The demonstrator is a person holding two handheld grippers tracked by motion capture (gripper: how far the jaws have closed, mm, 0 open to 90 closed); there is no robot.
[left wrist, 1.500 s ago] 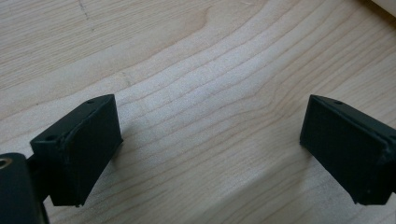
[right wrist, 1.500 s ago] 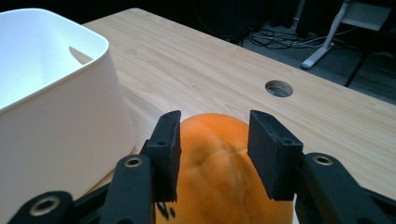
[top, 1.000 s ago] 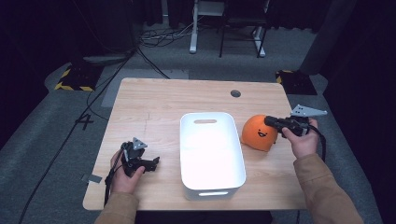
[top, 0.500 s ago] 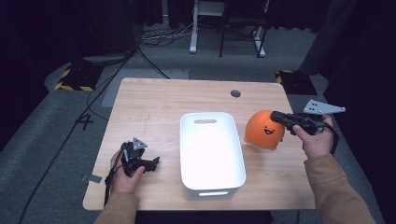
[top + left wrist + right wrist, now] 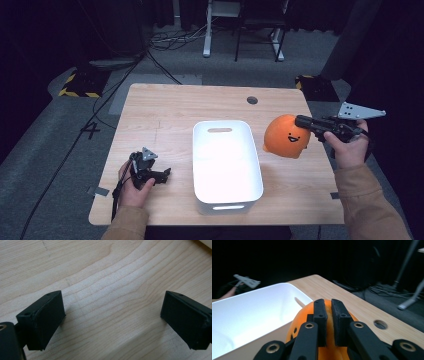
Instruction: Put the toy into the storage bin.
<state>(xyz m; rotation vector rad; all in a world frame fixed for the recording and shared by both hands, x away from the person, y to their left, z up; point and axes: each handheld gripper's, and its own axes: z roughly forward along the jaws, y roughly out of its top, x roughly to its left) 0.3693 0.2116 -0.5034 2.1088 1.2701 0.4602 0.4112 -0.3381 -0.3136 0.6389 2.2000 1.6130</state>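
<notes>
The white bin point(image 5: 227, 165) occupies the frame's lower centre, the orange plush point(image 5: 286, 136) blocks its right side, and bare table point(image 5: 165, 110) lies open at left.

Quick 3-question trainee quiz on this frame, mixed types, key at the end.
1. True or false: the right hand-held gripper is shut on the orange plush toy.
2. Multiple choice: where is the orange plush toy relative to the white bin? A) lying inside it B) held up beside its right wall C) under the table
3. Short answer: what lies between the open jaws of the left hand-held gripper?

Key
1. True: in the right gripper view the jaws pinch a fold of the toy.
2. B
3. Nothing but the bare wooden table; the jaws stand wide apart.
</notes>
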